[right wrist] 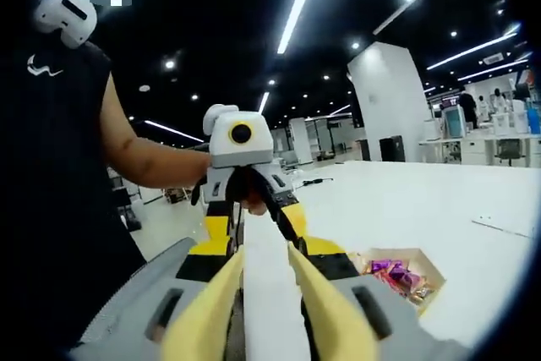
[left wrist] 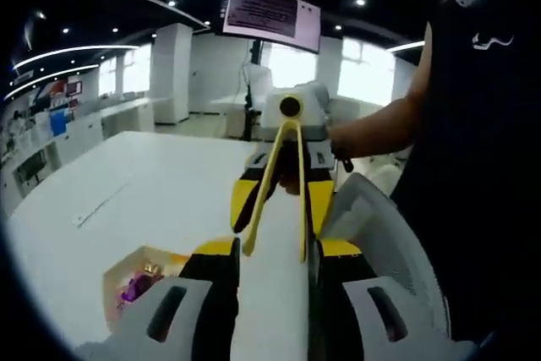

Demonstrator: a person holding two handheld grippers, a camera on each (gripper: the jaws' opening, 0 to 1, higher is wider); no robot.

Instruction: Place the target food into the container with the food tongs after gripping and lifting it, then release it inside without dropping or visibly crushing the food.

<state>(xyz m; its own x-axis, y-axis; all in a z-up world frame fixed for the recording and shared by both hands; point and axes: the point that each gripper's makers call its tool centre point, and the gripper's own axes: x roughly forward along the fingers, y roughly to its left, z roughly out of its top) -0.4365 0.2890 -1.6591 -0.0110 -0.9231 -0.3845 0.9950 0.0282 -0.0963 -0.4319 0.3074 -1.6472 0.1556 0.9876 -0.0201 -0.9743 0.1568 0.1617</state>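
The right gripper (right wrist: 266,306) is clamped on the yellow food tongs (left wrist: 281,188), its jaws pressing the two yellow arms from outside; in the left gripper view the tongs' long axis runs from their joined end at the right gripper straight toward the camera, the two free tips spread a little and reaching between the left gripper's (left wrist: 270,293) jaws. Those jaws stand apart, one on either side of the tips; whether they touch the tongs I cannot tell. The tongs hang above the white table (left wrist: 152,192) with nothing between their tips. Just beside the tongs, lower on the table, sits an open box (right wrist: 418,272) with purple and red wrapped snacks (right wrist: 390,276) inside. Beyond the tongs stands a person in a dark sleeveless top (left wrist: 473,166). Behind the table stretches a bright hall with white pillars (right wrist: 389,107), ceiling strip lights (right wrist: 300,2) and a hanging screen (left wrist: 270,14).
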